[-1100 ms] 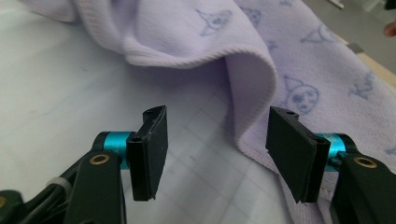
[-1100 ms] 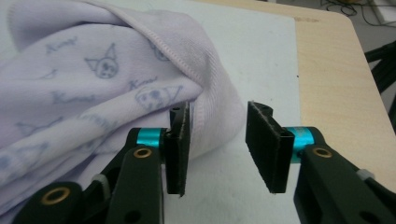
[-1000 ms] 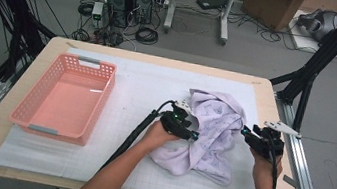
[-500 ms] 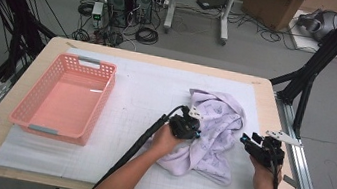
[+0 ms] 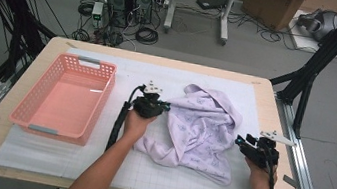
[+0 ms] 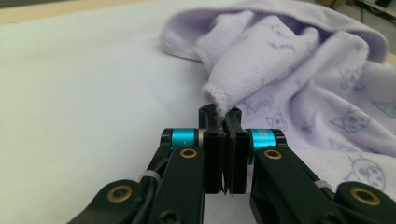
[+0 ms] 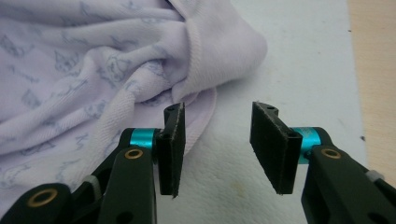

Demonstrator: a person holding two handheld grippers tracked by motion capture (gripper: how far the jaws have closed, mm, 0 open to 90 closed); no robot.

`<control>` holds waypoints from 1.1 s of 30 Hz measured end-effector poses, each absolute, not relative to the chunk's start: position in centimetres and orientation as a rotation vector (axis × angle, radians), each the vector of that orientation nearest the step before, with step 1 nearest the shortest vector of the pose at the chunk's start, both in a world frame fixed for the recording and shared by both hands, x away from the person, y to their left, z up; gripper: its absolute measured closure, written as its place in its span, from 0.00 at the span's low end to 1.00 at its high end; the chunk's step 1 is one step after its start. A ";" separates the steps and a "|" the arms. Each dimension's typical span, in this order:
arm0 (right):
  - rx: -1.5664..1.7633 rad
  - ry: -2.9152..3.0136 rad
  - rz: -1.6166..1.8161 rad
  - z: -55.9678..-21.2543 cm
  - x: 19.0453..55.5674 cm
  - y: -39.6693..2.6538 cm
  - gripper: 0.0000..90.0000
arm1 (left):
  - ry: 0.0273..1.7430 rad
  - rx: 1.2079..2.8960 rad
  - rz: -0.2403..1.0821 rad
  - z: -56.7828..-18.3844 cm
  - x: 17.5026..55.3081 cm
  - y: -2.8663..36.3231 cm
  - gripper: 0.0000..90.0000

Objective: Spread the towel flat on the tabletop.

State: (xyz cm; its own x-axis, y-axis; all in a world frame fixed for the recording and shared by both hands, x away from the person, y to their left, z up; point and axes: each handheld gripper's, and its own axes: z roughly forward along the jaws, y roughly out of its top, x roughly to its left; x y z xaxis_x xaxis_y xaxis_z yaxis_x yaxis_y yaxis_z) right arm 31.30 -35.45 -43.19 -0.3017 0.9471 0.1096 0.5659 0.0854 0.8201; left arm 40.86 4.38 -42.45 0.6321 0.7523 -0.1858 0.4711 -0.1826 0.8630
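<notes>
A lilac garment printed with small blue cat faces lies crumpled on the white mat, right of centre. My left gripper is at its left side, shut on a ribbed hem; in the left gripper view that hem is pinched between the closed jaws, and the rest of the garment trails off to the right. My right gripper is by the garment's right edge, open. In the right gripper view the jaws stand apart over bare mat, with a fold of the garment just left of the left pad.
An empty pink plastic basket stands on the left of the table. The white gridded mat covers most of the wooden tabletop. A black frame post rises past the right edge; computers and cables lie on the floor beyond.
My left gripper has closed on the garment's hem and moved left and away, drawing the cloth out toward the basket. The right gripper has stayed in place.
</notes>
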 end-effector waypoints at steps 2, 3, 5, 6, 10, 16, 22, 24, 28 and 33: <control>1.470 1.932 1.113 -43.2 31.4 -35.1 0.64 | 1.014 1.809 0.374 -42.3 41.1 5.8 0.97; 1.465 1.939 1.114 -43.2 31.4 -35.0 0.64 | 1.039 1.788 0.389 -42.3 41.3 6.4 0.97; 1.452 1.955 1.116 -43.2 31.4 -34.7 0.65 | 1.087 1.748 0.435 -42.1 41.4 7.7 0.97; 1.446 1.955 1.121 -43.2 31.4 -34.6 0.66 | 1.113 1.719 0.463 -41.9 41.4 8.3 0.97; 1.432 1.969 1.132 -43.1 31.4 -34.5 0.68 | 1.151 1.659 0.488 -41.5 41.4 10.0 0.97; 1.408 1.991 1.141 -43.1 31.6 -33.9 0.74 | 1.114 1.622 0.366 -42.2 40.8 10.1 0.68; 1.298 2.049 1.196 -42.2 31.9 -32.4 0.99 | 1.003 1.709 0.344 -42.0 39.2 8.9 0.51; 1.237 2.095 1.178 -42.0 32.2 -31.4 0.99 | 0.966 1.726 0.332 -42.0 38.8 8.5 0.50; 1.204 2.138 1.165 -42.0 33.2 -29.8 0.83 | 0.922 1.795 0.286 -42.1 38.2 7.3 0.47; 1.186 2.224 1.085 -42.6 35.4 -27.2 0.73 | 0.891 1.923 0.248 -43.2 37.9 5.5 0.42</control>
